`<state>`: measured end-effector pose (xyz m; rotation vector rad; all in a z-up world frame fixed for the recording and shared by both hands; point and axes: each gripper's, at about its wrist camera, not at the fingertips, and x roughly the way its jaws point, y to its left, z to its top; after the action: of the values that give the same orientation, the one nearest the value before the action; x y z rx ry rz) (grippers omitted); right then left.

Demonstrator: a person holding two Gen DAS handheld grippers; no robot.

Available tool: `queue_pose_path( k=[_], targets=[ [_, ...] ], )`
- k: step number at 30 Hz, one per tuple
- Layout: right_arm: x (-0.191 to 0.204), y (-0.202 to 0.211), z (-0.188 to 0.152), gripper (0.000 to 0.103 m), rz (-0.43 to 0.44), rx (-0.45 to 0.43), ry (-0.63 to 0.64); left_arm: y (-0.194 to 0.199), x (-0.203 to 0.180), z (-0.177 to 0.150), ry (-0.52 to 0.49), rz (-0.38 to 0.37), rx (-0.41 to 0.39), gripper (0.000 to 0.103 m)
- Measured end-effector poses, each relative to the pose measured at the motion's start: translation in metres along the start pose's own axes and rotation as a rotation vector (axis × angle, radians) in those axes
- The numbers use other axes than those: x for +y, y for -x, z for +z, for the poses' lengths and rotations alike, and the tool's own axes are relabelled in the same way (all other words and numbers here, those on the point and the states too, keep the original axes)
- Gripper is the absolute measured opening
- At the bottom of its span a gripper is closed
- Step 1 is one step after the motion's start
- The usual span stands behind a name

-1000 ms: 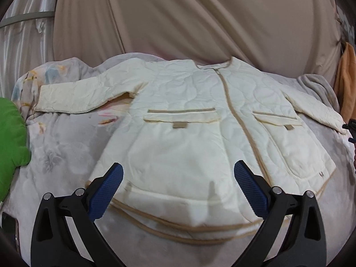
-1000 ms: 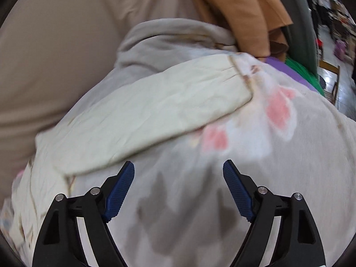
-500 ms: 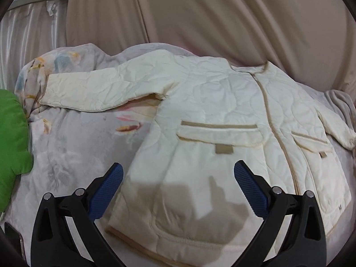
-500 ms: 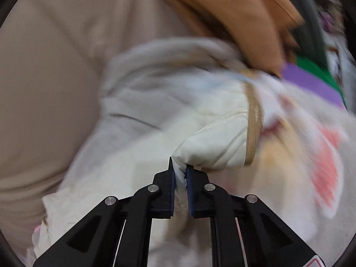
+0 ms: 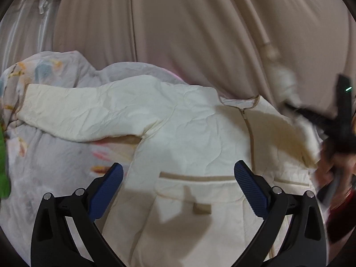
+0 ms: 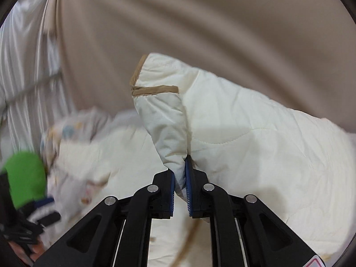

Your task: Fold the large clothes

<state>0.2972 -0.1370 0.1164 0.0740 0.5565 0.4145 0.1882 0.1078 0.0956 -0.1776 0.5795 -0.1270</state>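
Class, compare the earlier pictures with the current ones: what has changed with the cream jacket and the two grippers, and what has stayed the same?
The right gripper, open over the blanket a second ago, closed on the jacket's right sleeve near the cuff and has lifted it, swinging it in over the jacket. The left gripper drifted toward the jacket's left half. Unchanged: its jaws stay open and empty, the left sleeve stays spread on the floral blanket.
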Motion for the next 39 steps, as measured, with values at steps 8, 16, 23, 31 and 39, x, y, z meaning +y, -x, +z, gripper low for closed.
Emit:
queue_pose_path(
  k=[8, 16, 23, 31, 39],
  targets=[
    [0.055, -0.056, -0.073, 0.036, 0.021, 0.224, 0.090, -0.074, -0.014, 0.019, 0.034, -0.143, 0.149, 0.098],
    [-0.059, 0.068, -0.113, 0.051, -0.043, 0.156, -0.159, -0.154, -0.021, 0.018, 0.162, -0.264, 0.372, 0.096],
    [-0.184, 0.135, -0.149, 0.052, -0.082, 0.051, -0.581, -0.170, -0.031, 0.030, 0.175, -0.311, 0.401, 0.012],
    [-0.206, 0.108, -0.133, 0.036, -0.012, 0.046, -0.669, -0.125, -0.027, 0.107, 0.115, -0.320, 0.105, 0.008],
    [-0.193, 0.134, -0.134, 0.004, -0.068, -0.067, -0.571, -0.201, -0.003, 0.042, 0.118, -0.174, 0.292, 0.008]
  ],
)
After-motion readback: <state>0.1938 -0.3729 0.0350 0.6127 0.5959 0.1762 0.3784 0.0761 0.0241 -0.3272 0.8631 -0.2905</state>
